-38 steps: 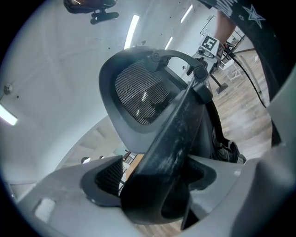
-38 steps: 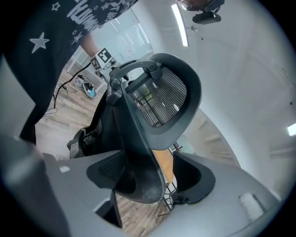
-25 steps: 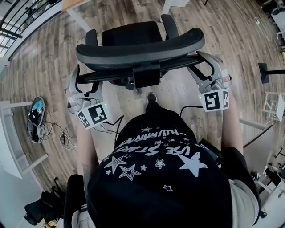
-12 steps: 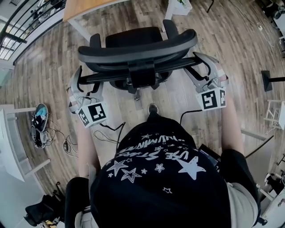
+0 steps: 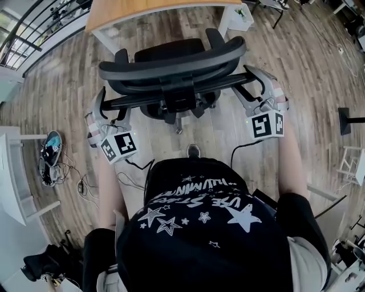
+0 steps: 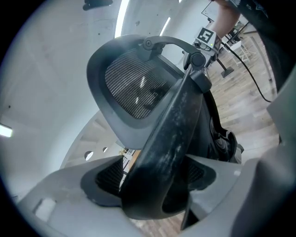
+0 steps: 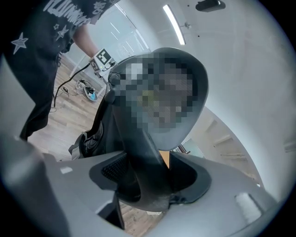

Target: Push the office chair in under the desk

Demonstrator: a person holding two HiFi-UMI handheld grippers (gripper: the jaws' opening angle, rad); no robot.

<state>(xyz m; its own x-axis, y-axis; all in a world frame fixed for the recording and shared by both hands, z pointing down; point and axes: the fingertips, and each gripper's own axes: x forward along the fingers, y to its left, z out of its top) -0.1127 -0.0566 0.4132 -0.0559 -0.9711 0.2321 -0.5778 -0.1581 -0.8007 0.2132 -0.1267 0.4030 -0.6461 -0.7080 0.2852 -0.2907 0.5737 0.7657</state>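
Left gripper (image 6: pixel 159 185): jaws clamped on chair (image 5: pixel 171 65) back-frame strut. Right gripper (image 7: pixel 148 178): jaws just been opening, strut between them, pads touching it. Chair on floor, facing table (image 5: pixel 148 7), not yet under. Probably rolls easily and swivels; push stiff frame at both ends evenly, not soft mesh.

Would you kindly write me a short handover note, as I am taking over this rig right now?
Left gripper: shut on the back frame of the office chair.
Right gripper: jaws have just been opening slightly, yet the back frame sits between them, touching the pads.
The chair faces the desk, seat not yet under it.
Done: both grips on.
Left: push the chair in under the desk, then release.
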